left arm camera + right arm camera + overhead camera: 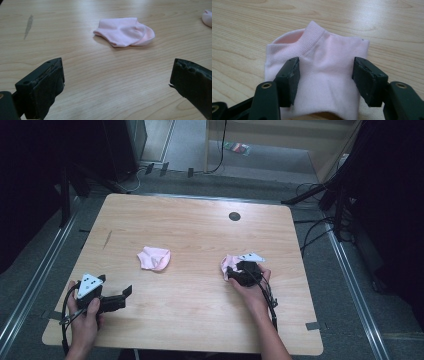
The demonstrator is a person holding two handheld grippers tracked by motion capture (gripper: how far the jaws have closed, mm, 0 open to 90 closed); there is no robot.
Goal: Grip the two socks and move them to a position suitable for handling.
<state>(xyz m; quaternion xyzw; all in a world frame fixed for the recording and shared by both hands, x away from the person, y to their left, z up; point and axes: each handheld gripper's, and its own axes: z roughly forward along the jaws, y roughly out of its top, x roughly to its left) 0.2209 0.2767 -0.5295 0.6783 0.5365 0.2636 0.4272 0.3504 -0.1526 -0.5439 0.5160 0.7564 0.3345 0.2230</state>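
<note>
In the right gripper view, the right black two-jaw gripper (325, 82) sits low in the frame with its jaws parted wide on either side of a small pink knitted ankle sock (322, 75), apparently set to pinch the cloth, which lies flat on the pale wooden table (242, 30). At the lower left of the high view, the left black two-jaw gripper (120, 296) rests wide open and empty, probably waiting its turn. Farther up, at centre frame, a second crumpled pink sock (154, 258) lies well apart from both grippers.

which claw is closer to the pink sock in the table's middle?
Left. The left claw sits open, below-left of the middle sock; the right claw is farther right, straddling the other pink sock.
</note>
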